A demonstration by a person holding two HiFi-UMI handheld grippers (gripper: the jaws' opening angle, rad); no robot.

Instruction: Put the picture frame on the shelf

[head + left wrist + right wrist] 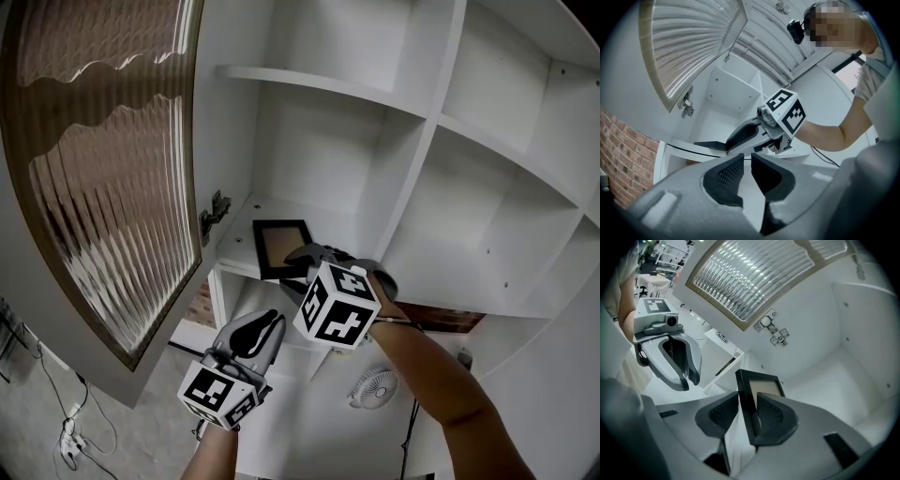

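Observation:
A black picture frame [281,246] with a tan middle lies on the white shelf [236,232] of the open cabinet. My right gripper [315,255] reaches onto the shelf at the frame's near right corner. In the right gripper view the frame [761,384] stands between the jaws of my right gripper [747,400]; it lies against the right pad and a thin gap shows at the left pad, so the jaws are open. My left gripper [266,326] hangs below the shelf, and in its own view my left gripper [747,169] is open on nothing, with the frame [710,144] seen edge-on.
A ribbed glass cabinet door [112,169] swings open at the left on a metal hinge [216,214]. More white compartments [506,216] lie to the right and above. A small fan [375,386] sits below, and a brick wall [618,154] shows at the left.

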